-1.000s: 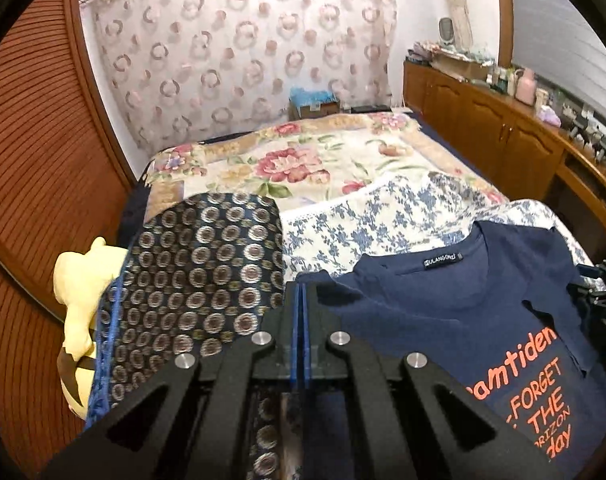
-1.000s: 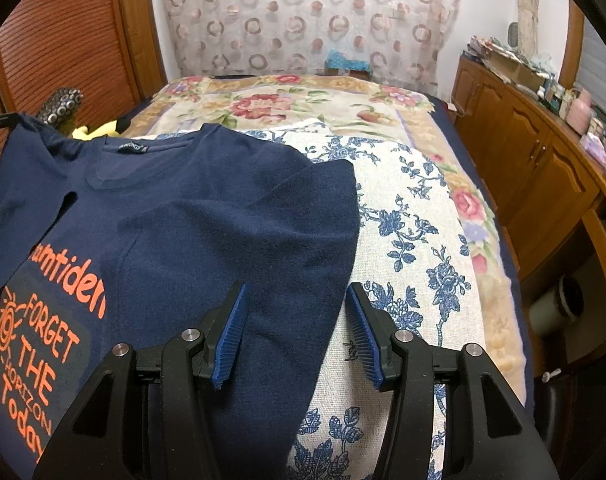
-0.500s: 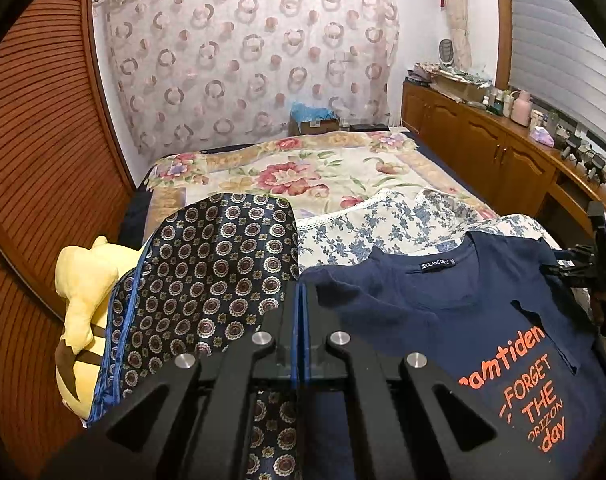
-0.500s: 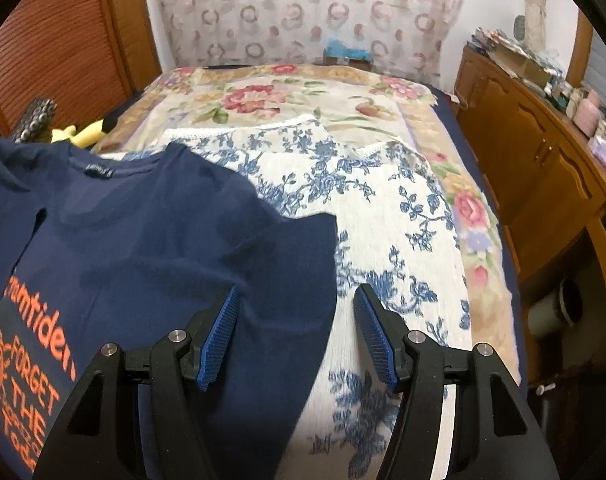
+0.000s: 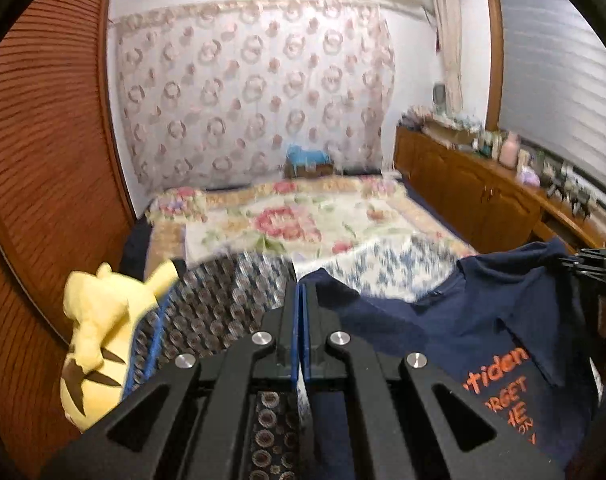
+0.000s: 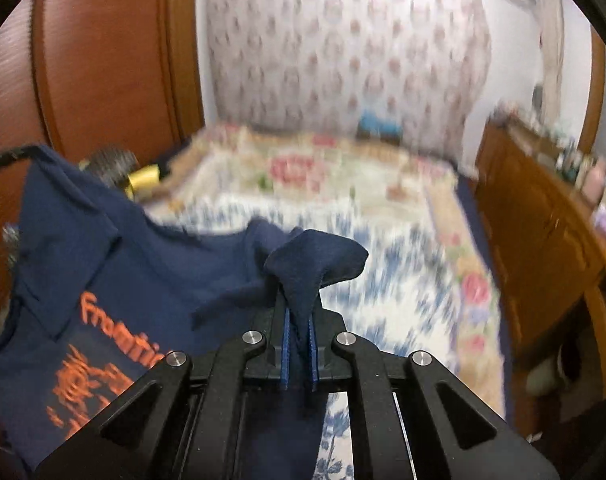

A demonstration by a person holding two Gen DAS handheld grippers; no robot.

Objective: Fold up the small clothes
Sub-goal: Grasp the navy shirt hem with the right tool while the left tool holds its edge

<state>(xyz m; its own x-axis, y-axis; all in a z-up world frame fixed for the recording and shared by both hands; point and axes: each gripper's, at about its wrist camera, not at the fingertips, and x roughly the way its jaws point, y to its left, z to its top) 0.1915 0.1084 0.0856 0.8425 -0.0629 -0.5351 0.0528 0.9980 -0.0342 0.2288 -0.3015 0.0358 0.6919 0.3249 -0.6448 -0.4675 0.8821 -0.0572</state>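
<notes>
The bed (image 5: 287,220) lies out ahead of both pairs of fingers, with a flowered cover and a blue-flower cloth (image 6: 387,264) on top. A second ago it filled more of both views; now more wall and curtain show, so both hands are going up.

The dark blue T-shirt (image 6: 103,264) with orange letters is the thing to fold. Before, it lay flat on the bed in front of the right fingers. Now it hangs in the air like a hammock, pulled up at its two sides, one in each gripper.

The right gripper (image 6: 299,344) had its fingers wide apart a second ago, with the shirt's edge between them. Now they are squeezed together on a bunch of the blue cloth, which pokes up past the tips. That is the big change: the right side is caught.

The left gripper (image 5: 301,320) has its fingers pressed tight together, same as before, and the shirt's other edge starts right at their tips, so it looks held there too.

A yellow plush toy (image 5: 99,332) sits to the left of the left fingers, beside a dotted dark cloth (image 5: 223,308).

I think the shirt is now ready to be lifted clear and laid down for a fold. No fold is made yet.
</notes>
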